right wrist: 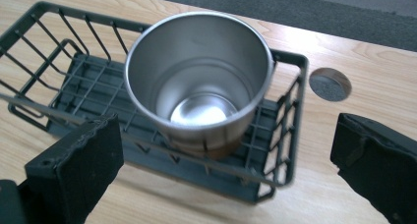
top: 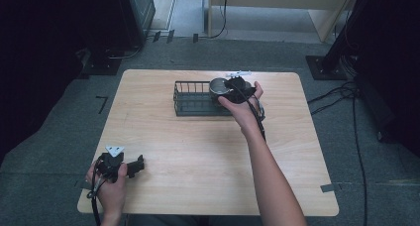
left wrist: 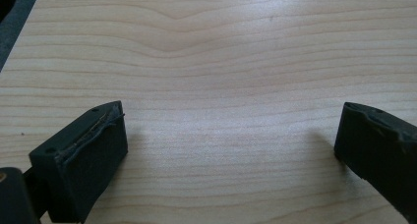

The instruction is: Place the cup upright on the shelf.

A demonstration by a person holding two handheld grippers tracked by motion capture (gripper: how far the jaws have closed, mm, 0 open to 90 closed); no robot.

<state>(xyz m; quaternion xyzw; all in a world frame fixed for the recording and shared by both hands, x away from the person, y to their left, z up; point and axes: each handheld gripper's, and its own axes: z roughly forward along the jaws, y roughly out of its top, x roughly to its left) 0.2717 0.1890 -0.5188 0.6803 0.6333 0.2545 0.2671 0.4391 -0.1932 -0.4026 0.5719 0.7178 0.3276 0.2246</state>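
A shiny steel cup (right wrist: 199,86) stands upright in the right end of a dark wire basket (right wrist: 59,67). From above, the cup (top: 218,87) and the basket (top: 190,99) lie at the far middle of the wooden table. My right gripper (right wrist: 226,160) hovers just before the basket, jaws wide apart with nothing between them; in the high view the right gripper (top: 238,89) is beside the cup. My left gripper (top: 132,166) rests near the table's front left corner. The left gripper (left wrist: 231,145) is open over bare wood.
The wooden table (top: 198,151) has a round cable hole (right wrist: 330,84) just past the basket's right end. Grey carpet surrounds the table, with cables (top: 346,94) on the floor at the right and dark equipment at the back left.
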